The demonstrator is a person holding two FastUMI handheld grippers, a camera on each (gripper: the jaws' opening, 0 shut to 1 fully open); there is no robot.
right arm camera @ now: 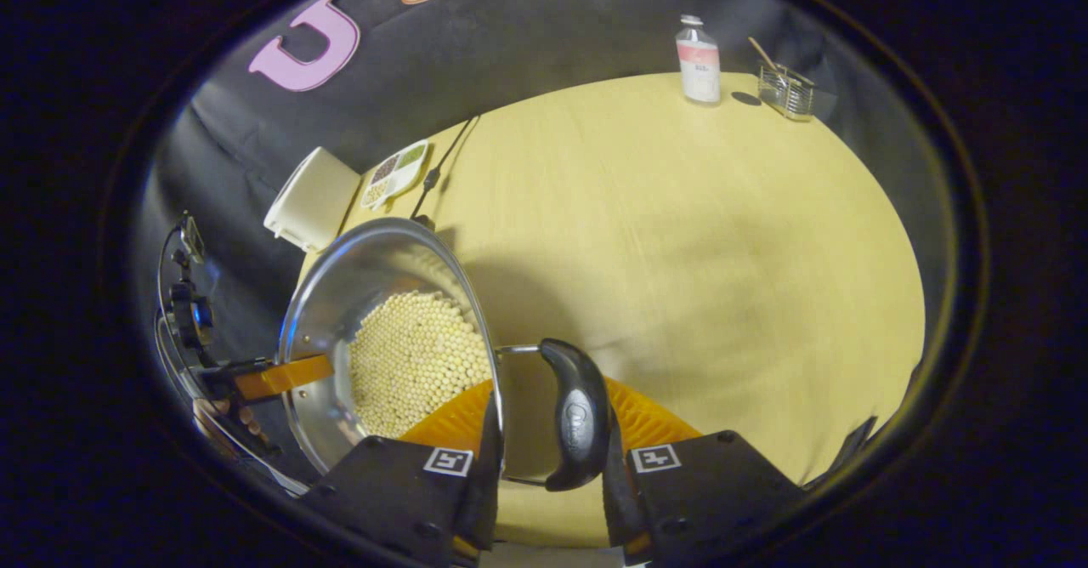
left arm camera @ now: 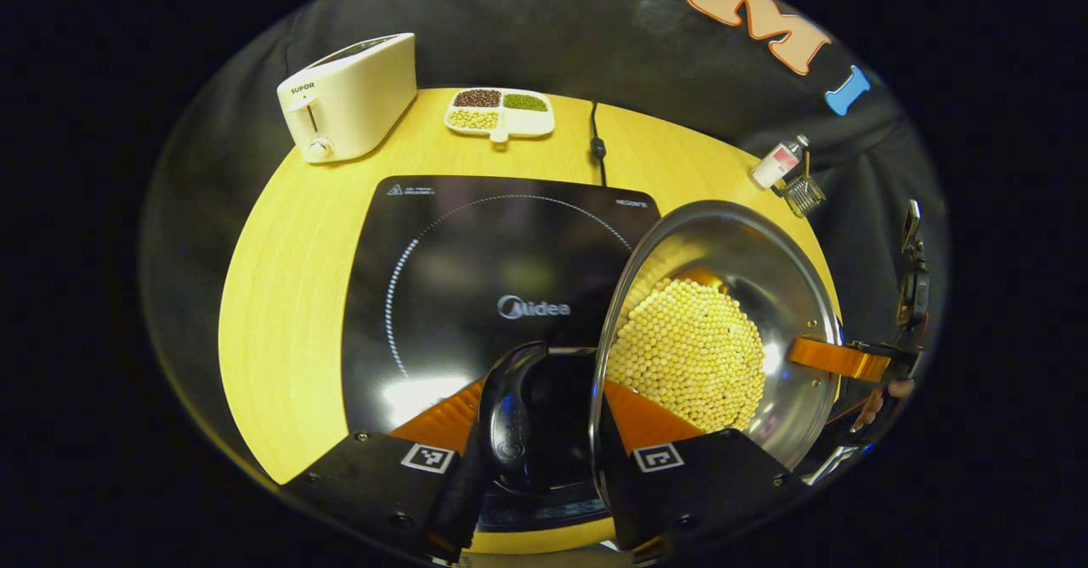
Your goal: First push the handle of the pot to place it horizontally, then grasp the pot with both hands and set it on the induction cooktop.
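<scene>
A steel pot (left arm camera: 748,262) holding several pale round beads (left arm camera: 688,355) hangs tilted over the right edge of the black induction cooktop (left arm camera: 476,270). My left gripper (left arm camera: 544,391) is shut on the pot's near black handle (left arm camera: 510,415), with the rim between its jaws too. A finger (left arm camera: 837,358) of the right gripper presses the pot's far side. In the right gripper view, my right gripper (right arm camera: 548,406) is shut on the other black handle (right arm camera: 578,415). There the pot (right arm camera: 357,279) is at the left, above the wooden table (right arm camera: 680,253).
A white toaster (left arm camera: 348,96) and a divided dish (left arm camera: 501,113) of beans stand behind the cooktop, and a cable (left arm camera: 597,143) runs back from it. A bottle (right arm camera: 699,62) and a wire basket (right arm camera: 786,90) sit at the table's far right edge.
</scene>
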